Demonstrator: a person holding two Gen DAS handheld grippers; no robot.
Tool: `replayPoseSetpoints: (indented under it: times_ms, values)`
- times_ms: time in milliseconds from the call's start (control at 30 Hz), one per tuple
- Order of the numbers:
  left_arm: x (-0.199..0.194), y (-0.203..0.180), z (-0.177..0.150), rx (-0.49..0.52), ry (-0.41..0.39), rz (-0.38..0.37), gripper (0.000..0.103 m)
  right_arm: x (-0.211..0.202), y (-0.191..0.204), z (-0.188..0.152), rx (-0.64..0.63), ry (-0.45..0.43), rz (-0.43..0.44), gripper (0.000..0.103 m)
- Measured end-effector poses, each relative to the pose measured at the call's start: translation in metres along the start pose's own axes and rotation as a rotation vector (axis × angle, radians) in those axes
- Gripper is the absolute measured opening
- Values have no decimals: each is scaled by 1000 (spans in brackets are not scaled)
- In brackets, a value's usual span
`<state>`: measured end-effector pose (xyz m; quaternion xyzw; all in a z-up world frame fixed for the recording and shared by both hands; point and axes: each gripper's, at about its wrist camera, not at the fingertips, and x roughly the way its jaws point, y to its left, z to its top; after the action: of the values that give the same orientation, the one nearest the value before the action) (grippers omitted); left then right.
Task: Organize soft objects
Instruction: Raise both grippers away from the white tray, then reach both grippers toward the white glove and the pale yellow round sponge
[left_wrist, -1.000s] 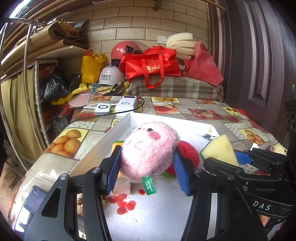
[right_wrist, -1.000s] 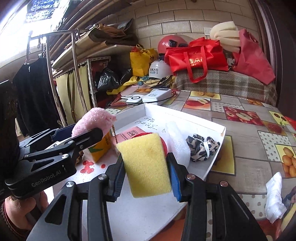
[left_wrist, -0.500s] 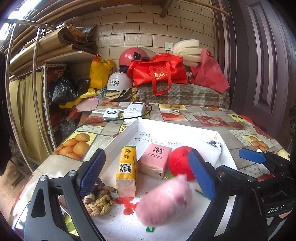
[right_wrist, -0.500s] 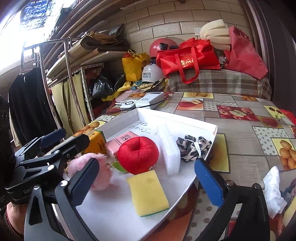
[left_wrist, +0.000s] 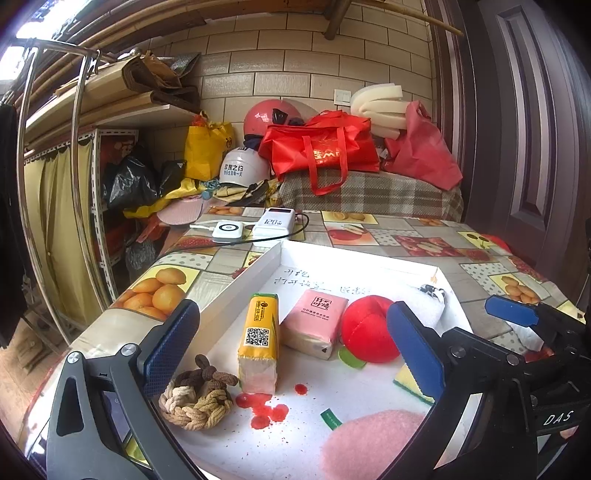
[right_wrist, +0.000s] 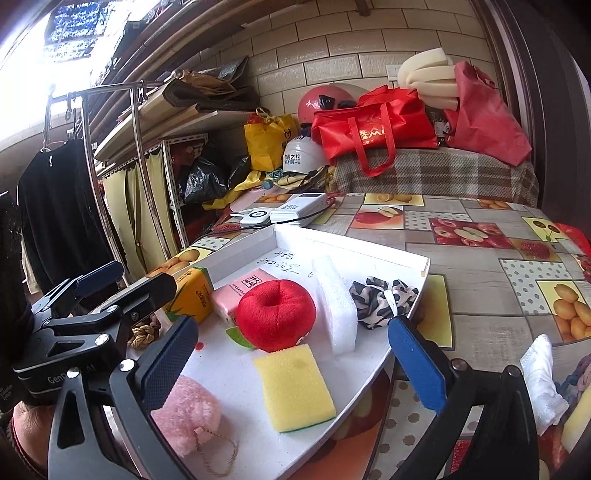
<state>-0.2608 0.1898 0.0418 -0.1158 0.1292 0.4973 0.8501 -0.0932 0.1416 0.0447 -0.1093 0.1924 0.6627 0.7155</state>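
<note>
Pink plush (right_wrist: 184, 417), yellow sponge (right_wrist: 295, 387) lie in tray (right_wrist: 369, 254) below left hand-held gripper (left_wrist: 291, 347), right hand-held gripper (right_wrist: 291, 358); left jaws opening, right jaws apart, both empty; white cloth (right_wrist: 543, 376) right of right hand-held gripper left, likely.

- Through the left wrist camera we look forward and slightly down between the left gripper's (left_wrist: 291, 354) fingers, close over the near edge of the white tray (left_wrist: 240, 291).
- Through the right wrist camera we look from the tray's near right corner, facing the same brick wall (right_wrist: 332, 66), between the right gripper's (right_wrist: 291, 365) fingers.
- We see in both views the tray, the red plush apple (left_wrist: 365, 336) and the yellow sponge (right_wrist: 295, 387); each camera also catches the other gripper at its edge.
</note>
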Motion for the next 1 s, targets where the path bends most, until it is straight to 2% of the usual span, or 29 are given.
replayPoseSetpoints:
  times_ms: [267, 400, 767, 1000]
  values:
    - [-3, -6, -1, 16, 2, 1, 103, -6, 0, 0, 5, -35, 1, 103]
    - [-10, -10, -3, 21, -34, 27, 103, -8, 0, 0, 3, -44, 4, 103]
    - [-13, -9, -4, 12, -39, 19, 103, -15, 2, -2, -4, -60, -6, 103]
    - [-16, -2, -4, -27, -40, -5, 103, -22, -1, -6, 12, -63, -19, 103]
